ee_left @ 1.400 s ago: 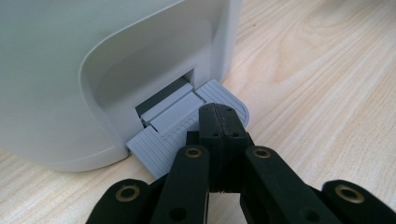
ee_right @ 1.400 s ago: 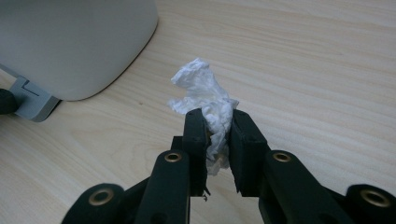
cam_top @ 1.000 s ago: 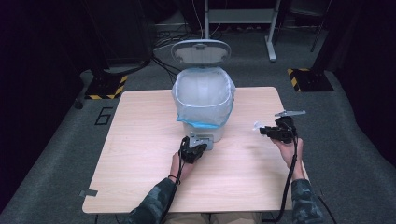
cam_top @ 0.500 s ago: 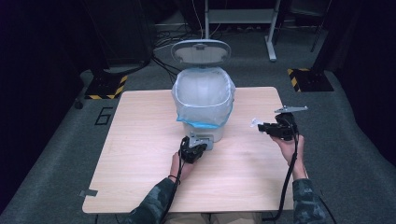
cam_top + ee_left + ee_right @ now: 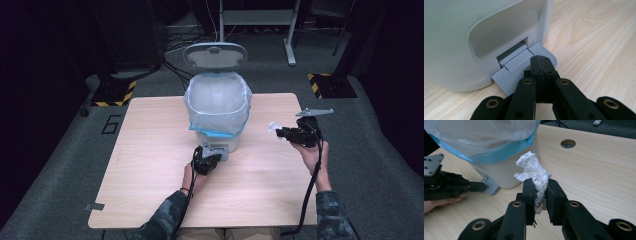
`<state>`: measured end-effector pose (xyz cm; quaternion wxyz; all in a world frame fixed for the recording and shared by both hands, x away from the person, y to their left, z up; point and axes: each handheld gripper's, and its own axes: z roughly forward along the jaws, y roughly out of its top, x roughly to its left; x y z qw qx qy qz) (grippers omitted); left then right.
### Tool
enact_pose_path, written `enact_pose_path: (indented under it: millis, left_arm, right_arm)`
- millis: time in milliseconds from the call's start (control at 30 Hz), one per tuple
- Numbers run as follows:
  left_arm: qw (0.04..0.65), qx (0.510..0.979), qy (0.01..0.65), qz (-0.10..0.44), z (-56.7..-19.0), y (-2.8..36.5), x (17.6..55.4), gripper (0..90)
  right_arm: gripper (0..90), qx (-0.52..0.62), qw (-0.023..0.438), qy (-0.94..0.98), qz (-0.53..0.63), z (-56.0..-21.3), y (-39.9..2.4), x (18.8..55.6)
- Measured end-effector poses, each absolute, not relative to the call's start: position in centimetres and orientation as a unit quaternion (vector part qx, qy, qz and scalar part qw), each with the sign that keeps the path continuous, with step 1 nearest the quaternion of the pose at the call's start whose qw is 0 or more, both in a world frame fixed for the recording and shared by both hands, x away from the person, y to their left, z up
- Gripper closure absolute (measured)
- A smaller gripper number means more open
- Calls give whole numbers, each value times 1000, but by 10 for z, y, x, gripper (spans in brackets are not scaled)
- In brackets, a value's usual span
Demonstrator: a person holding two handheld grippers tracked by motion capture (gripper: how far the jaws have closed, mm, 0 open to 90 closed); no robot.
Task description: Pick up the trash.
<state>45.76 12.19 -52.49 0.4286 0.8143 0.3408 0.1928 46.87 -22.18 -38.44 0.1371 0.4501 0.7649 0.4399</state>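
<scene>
A white pedal bin (image 5: 218, 107) stands mid-table with its lid (image 5: 215, 54) raised and a clear, blue-edged bag (image 5: 486, 142) lining it. My left gripper (image 5: 207, 156) is shut, its tips (image 5: 543, 65) pressing down on the bin's grey foot pedal (image 5: 524, 67). My right gripper (image 5: 280, 132) hovers to the right of the bin, above the table. It is shut on a crumpled white tissue (image 5: 534, 173), which sticks up between the jaws. That tissue (image 5: 273, 126) points toward the bin.
The light wooden table (image 5: 150, 150) has a round cable hole (image 5: 568, 143) at the back. Dark carpet, metal stand legs (image 5: 290, 50) and black-yellow striped floor plates (image 5: 327, 85) surround it. Cables trail from both grippers along the person's forearms.
My right gripper has lifted slightly and drifted left toward the bin with the tissue. The left gripper stays on the pedal and the lid stays up.
</scene>
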Motion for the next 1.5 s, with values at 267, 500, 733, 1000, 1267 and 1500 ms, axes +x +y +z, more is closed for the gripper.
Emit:
enact_pose_path:
  millis: [267,500,733,1000,1267,1500]
  left_arm:
    - [430,814,341,191,-525,122,458,898]
    - [430,814,341,191,-525,122,458,898]
    - [431,813,342,190,-525,122,458,898]
    - [431,813,344,189,-525,122,458,898]
    - [430,814,343,189,-525,123,458,898]
    - [430,813,344,187,-525,123,458,898]
  right_arm:
    - [786,439,137,767,447,-371,-218,465]
    - [786,429,141,767,455,-359,-214,463]
    - [786,420,142,769,460,-346,-208,462]
    - [786,410,151,773,460,-330,-202,461]
    - [786,403,156,776,460,-315,-198,460]
    - [786,396,163,778,459,-304,-193,462]
